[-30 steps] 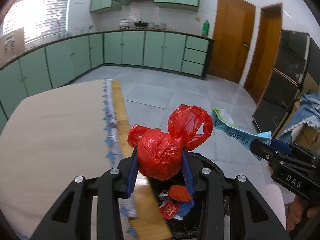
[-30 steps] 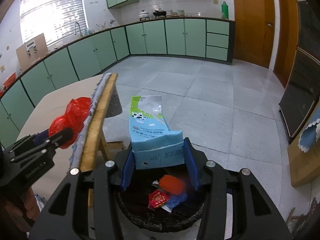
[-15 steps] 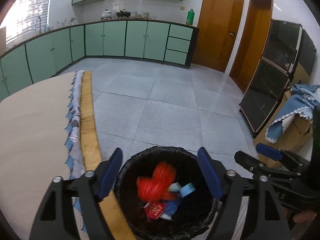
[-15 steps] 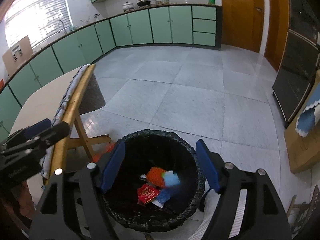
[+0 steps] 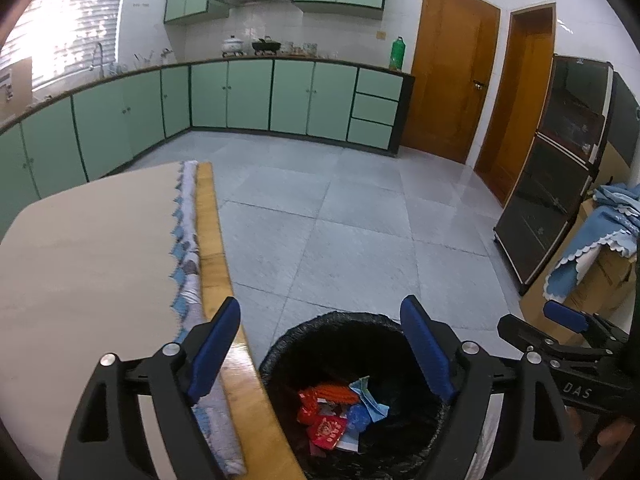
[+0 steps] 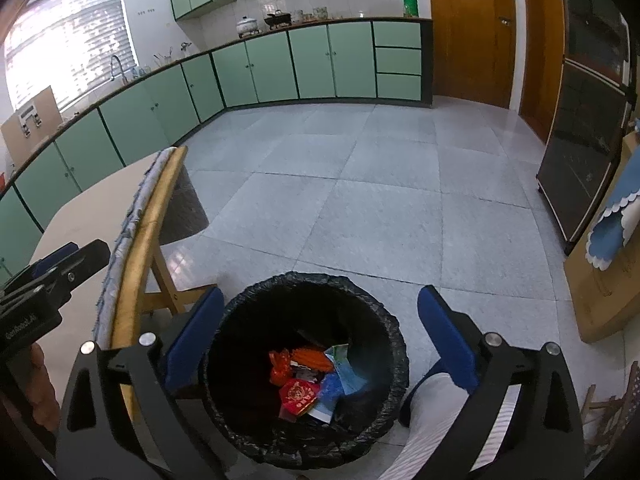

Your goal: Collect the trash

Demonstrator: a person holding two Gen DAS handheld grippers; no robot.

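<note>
Both sets of fingers, left gripper and right gripper, are opening wide, empty, above the trash bin.

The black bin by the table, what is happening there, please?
A person holds a two-finger gripper in each hand above the black-lined bin, which stands on the floor beside the table. The left gripper and the right gripper are both opening, with nothing between their jaws. Trash lies at the bottom of the bin: a red packet, an orange piece and some blue and white wrappers. The tabletop in view shows no trash.
</note>
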